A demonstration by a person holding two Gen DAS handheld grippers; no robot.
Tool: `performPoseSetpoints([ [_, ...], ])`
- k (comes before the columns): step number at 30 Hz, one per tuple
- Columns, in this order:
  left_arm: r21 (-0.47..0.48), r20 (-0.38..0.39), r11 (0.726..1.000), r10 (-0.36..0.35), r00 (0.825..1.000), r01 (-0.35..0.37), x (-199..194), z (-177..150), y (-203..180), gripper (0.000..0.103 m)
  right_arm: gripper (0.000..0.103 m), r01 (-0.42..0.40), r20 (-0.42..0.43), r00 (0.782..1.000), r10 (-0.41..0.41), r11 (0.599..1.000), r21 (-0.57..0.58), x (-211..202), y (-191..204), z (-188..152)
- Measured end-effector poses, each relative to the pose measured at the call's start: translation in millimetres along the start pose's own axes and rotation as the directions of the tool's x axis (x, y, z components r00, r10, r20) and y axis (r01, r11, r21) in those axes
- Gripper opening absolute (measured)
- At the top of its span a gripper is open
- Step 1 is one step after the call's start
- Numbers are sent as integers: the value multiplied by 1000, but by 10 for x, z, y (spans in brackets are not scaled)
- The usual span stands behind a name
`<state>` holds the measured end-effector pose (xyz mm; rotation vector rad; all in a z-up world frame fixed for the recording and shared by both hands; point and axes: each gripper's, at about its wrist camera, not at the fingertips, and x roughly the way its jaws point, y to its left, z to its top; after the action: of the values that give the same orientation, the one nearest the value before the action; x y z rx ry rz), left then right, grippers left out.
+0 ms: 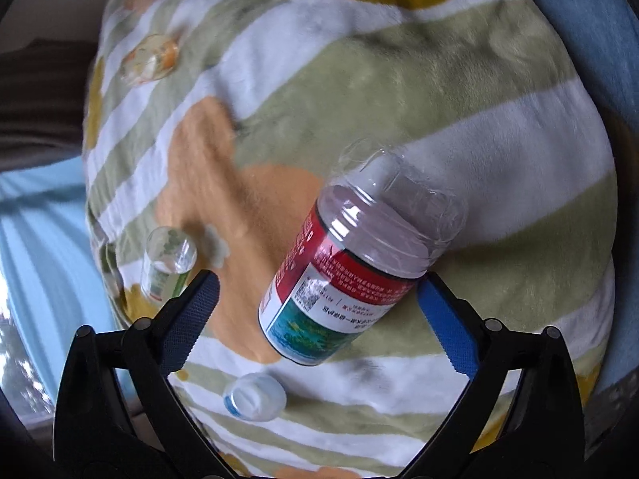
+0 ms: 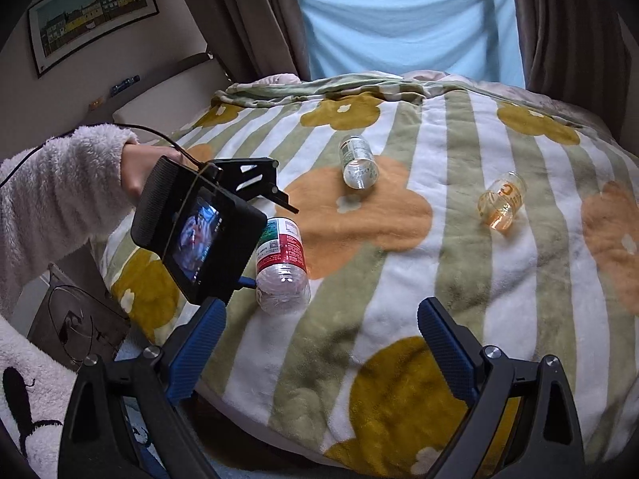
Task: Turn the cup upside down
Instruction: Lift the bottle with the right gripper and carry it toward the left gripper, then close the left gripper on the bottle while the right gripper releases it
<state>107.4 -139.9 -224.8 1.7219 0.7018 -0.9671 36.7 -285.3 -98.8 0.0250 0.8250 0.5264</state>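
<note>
A clear plastic cup with a red and green label (image 1: 335,275) lies on its side on the striped blanket (image 1: 419,92). It also shows in the right wrist view (image 2: 281,263). My left gripper (image 1: 317,299) is open, its blue fingers on either side of the cup; the right finger (image 1: 443,319) is close to the cup's edge. In the right wrist view the left gripper's body and screen (image 2: 199,235) hide part of the cup. My right gripper (image 2: 319,343) is open and empty, low over the bed's near edge.
A green-labelled cup (image 2: 358,161) and an amber cup (image 2: 502,201) lie on their sides farther out on the blanket. A small clear cup with a blue rim (image 1: 255,397) lies near the left gripper. A blue sheet (image 2: 411,20) hangs behind the bed.
</note>
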Motion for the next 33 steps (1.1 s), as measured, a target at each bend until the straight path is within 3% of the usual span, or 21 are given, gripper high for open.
performPoseSetpoints([
  [2, 49, -20, 998, -26, 999, 27, 65, 61, -6, 85, 96, -5, 14, 1000, 5, 1000, 25, -39, -88, -49],
  [5, 65, -45, 993, -93, 995, 96, 144, 137, 18, 64, 96, -10, 22, 1000, 9, 998, 60, -45, -200, -111],
  [9, -21, -56, 985, -171, 984, 171, 191, 182, 169, 64, 96, -23, 22, 1000, 21, 995, 97, -27, -316, -159],
  [13, -232, -34, 927, -311, 950, 296, 188, 123, 506, 63, 96, -49, 37, 998, 45, 992, 118, -11, -392, -165],
  [14, -285, -24, 902, -344, 939, 324, 191, 91, 587, 63, 96, -56, 42, 998, 51, 991, 120, -7, -398, -163],
  [17, -469, 32, 779, -456, 889, 417, 239, -36, 843, 63, 96, -74, 58, 996, 67, 989, 127, 5, -394, -160],
  [20, -628, 102, 607, -555, 826, 486, 369, -185, 1047, 63, 96, -94, 67, 994, 85, 986, 136, 19, -390, -161],
  [23, -737, 142, 461, -611, 779, 495, 579, -309, 1148, 63, 96, -106, 76, 992, 96, 984, 143, 17, -380, -179],
  [25, -770, 155, 416, -614, 774, 484, 681, -356, 1172, 63, 96, -110, 82, 992, 99, 983, 146, 4, -364, -199],
  [27, -781, 175, 394, -607, 775, 485, 734, -365, 1198, 63, 96, -111, 86, 991, 100, 983, 146, -14, -346, -207],
  [29, -775, 177, 408, -591, 787, 482, 709, -341, 1180, 64, 96, -109, 92, 991, 96, 984, 143, -37, -328, -216],
  [32, -748, 148, 481, -551, 821, 458, 595, -245, 1183, 69, 96, -96, 105, 991, 83, 987, 130, -85, -307, -227],
  [33, -728, 129, 525, -528, 840, 442, 522, -211, 1192, 79, 96, -92, 111, 991, 78, 988, 124, -108, -295, -229],
])
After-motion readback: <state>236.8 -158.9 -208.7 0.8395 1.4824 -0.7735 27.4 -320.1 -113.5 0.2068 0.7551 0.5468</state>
